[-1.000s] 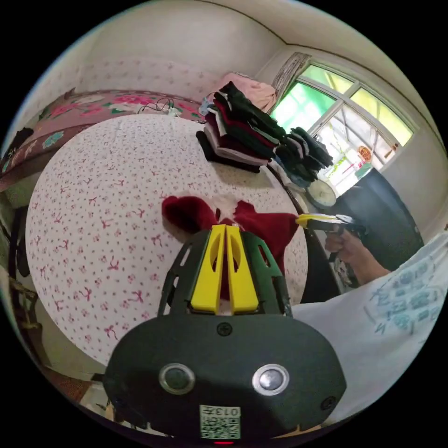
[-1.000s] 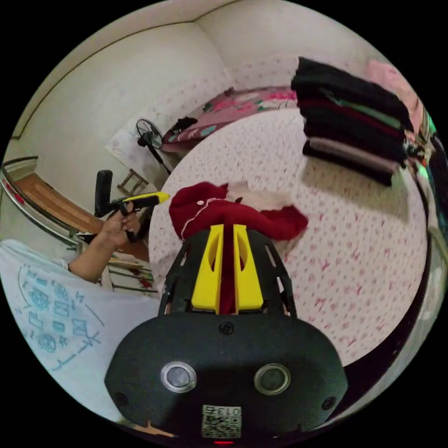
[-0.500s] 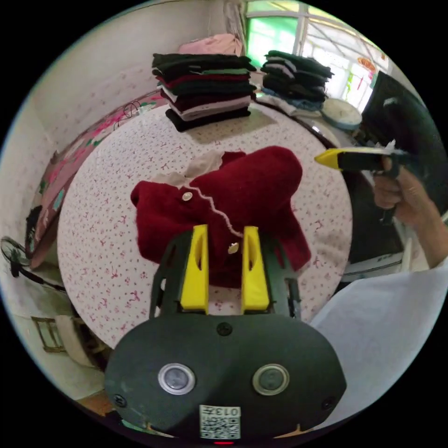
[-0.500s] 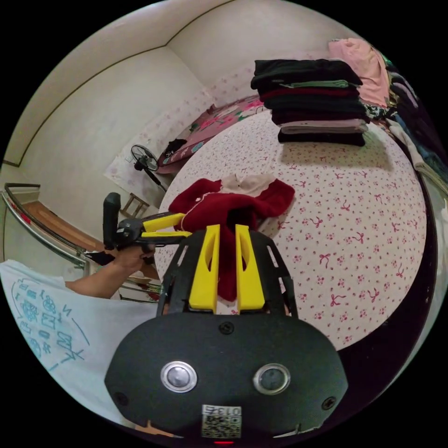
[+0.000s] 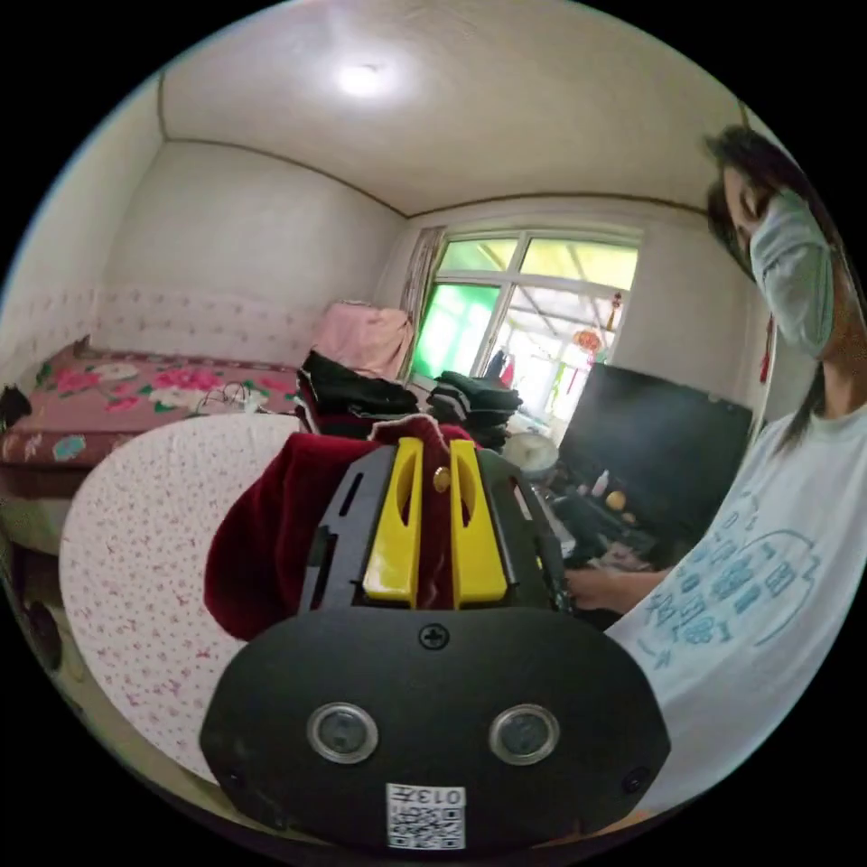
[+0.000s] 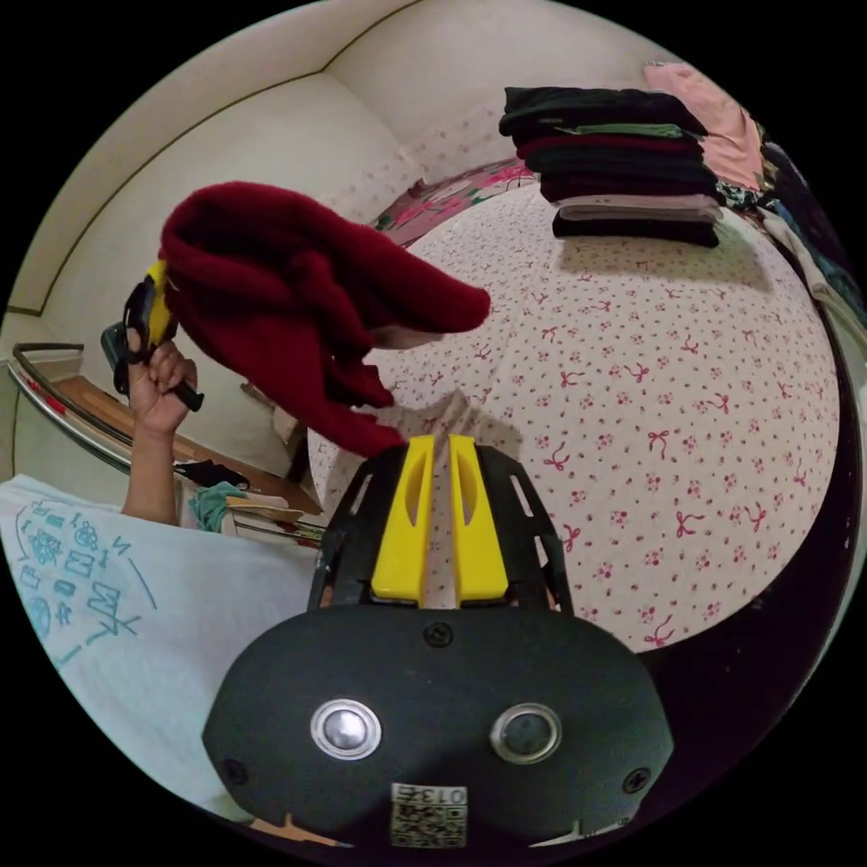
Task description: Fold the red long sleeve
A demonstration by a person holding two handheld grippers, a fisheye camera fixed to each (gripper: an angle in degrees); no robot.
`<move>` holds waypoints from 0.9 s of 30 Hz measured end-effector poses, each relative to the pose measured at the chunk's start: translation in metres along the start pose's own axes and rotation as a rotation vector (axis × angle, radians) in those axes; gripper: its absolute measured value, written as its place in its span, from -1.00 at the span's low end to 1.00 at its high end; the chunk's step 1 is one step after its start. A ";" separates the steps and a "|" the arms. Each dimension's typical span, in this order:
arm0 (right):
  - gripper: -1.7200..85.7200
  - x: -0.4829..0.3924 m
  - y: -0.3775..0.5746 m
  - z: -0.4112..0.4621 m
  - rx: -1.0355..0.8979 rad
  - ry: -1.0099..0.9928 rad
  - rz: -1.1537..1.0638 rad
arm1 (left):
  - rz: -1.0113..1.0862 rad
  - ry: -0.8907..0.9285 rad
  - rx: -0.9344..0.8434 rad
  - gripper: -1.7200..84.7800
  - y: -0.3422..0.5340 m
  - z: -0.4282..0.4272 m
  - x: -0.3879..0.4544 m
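The red long sleeve (image 5: 262,533) hangs bunched from my left gripper (image 5: 435,447), whose yellow jaws are shut on its buttoned edge, a button showing between them. In the right gripper view the red long sleeve (image 6: 298,298) is held up off the round floral table (image 6: 677,406) by the left gripper (image 6: 158,302) in a hand, its lowest fold dangling close to my right gripper (image 6: 440,441). My right gripper's jaws stand together over the tablecloth with no cloth between them.
A stack of folded clothes (image 6: 623,163) sits at the table's far side, with a second stack (image 5: 474,402) by the window. A black screen (image 5: 659,442) stands behind. The person's white shirt (image 5: 759,587) is close on the right. A floral bed (image 5: 108,397) lies beyond.
My left gripper shut on the garment's buttoned edge and lifted it off the table. The right gripper let go of the red cloth and now holds nothing.
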State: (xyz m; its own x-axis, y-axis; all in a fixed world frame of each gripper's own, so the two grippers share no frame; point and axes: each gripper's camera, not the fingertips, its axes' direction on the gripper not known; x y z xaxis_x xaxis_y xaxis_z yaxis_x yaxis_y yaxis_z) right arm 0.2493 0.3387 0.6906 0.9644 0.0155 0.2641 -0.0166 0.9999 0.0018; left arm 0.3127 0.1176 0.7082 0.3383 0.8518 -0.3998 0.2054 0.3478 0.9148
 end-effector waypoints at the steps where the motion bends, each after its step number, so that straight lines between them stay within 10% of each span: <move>1: -0.90 -0.007 -0.004 0.006 -0.011 0.000 -0.021 | -0.073 -0.046 -0.040 -0.84 0.003 0.010 -0.014; 4: -0.89 -0.024 -0.015 0.015 -0.009 -0.036 -0.073 | -0.474 -0.096 -0.161 -0.90 0.034 0.036 -0.084; 7: -0.87 -0.044 -0.020 0.015 0.021 0.027 -0.156 | -0.160 -0.201 -0.101 -0.90 0.037 0.022 -0.040; 17: -0.80 -0.061 0.003 0.106 -0.288 -0.004 -0.202 | 0.172 -0.010 -0.790 -0.65 0.179 0.095 0.056; 27: -0.93 -0.094 -0.036 0.174 -0.408 -0.065 -0.303 | 0.287 -0.126 -0.834 -0.58 0.194 0.126 0.086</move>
State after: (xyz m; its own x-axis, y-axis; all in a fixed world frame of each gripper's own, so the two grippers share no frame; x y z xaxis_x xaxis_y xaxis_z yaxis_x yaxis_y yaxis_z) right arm 0.1137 0.3003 0.8334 0.8912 -0.2631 0.3695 0.3783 0.8806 -0.2853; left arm 0.4971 0.2097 0.8440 0.3824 0.9178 -0.1067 -0.6218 0.3411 0.7050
